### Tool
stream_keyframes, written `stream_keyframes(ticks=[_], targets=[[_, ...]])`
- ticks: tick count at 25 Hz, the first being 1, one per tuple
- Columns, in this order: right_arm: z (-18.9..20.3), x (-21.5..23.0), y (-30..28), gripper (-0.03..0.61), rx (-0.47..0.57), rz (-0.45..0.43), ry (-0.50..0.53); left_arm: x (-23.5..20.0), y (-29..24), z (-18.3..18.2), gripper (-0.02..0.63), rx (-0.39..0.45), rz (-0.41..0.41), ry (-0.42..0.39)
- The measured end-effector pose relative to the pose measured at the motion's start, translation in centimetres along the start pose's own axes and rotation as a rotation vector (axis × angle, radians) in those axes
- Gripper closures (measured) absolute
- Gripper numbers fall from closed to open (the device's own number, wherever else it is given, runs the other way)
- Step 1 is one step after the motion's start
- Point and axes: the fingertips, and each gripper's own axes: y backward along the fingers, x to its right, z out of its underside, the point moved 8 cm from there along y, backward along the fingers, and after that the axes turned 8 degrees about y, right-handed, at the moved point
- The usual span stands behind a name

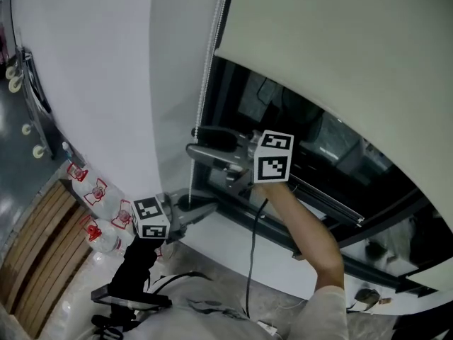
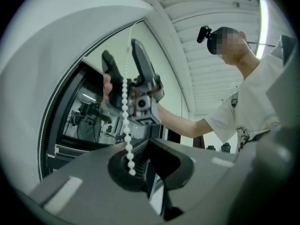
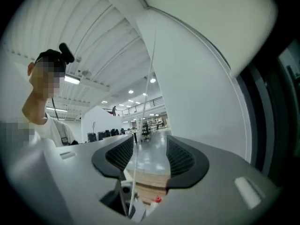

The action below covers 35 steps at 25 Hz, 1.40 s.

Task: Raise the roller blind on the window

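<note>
Left claw (image 2: pixel 140 165) pinches bead chain (image 2: pixel 124 102); right claw (image 3: pixel 149 150) spread round it — water bottles (image 1: pixel 106 241) below.

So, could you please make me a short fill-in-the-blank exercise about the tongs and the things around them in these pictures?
The left tongs grip the white ____ chain. The right tongs stand ____, with the chain passing between them. The bottles in the head view carry ____ labels.
Missing words: bead; open; red.
</note>
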Motion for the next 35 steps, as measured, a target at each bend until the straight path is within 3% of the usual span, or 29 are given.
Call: stream_keyframes(ticks=[8, 13, 15, 18, 20, 35], targets=[[-16.1, 1.3, 0.2, 0.369, 0.195, 0.036, 0.227, -0.2, 0.0, 0.9, 0.615, 0.009, 0.0, 0.023], [-22.0, 1.3, 0.3, 0.397, 0.242, 0.052, 0.293, -0.2, 0.3, 0.9, 0.615, 0.009, -0.009, 0.024], [-23.1, 1.4, 0.3, 0.413, 0.241, 0.056, 0.303, -0.3, 0.3, 0.8, 0.615, 0.01, -0.01, 0.026], [-24.0, 1.8, 0.4, 0.508, 0.247, 0.066, 0.302, -0.3, 0.3, 0.7, 0.615, 0.01, -0.01, 0.028], [-24.2, 1.7, 0.3, 0.538, 0.235, 0.063, 0.302, -0.4, 0.3, 0.9, 0.615, 0.008, -0.005, 0.025], [-24.7, 1.2, -1.2, 0.541, 0.191, 0.05, 0.293, -0.3, 0.0, 1.3, 0.615, 0.009, -0.006, 0.032]])
